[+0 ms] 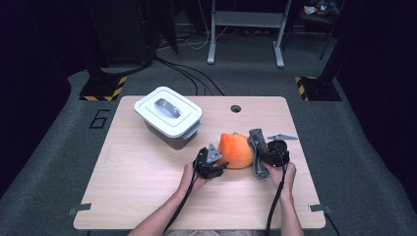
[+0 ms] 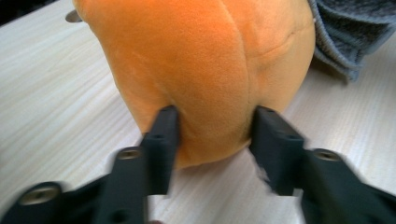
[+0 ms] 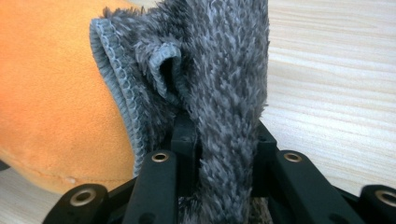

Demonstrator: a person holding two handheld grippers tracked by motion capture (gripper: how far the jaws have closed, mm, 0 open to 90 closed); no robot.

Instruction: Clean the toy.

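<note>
High view: orange plush (image 1: 236, 150) lay mid-table (image 1: 147, 196), left gripper (image 1: 216, 167) jaws part-open, pressing its sides; right gripper (image 1: 259, 156) jaws clamped on grey towel (image 1: 256, 142), right of plush.

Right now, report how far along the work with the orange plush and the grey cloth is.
Done: both lie mid-table, touching. In hand: the right gripper pinches the grey cloth; the left gripper brackets the orange plush, its pads at the sides. Left: nothing has gone anywhere; the white lidded bin stands shut.
</note>
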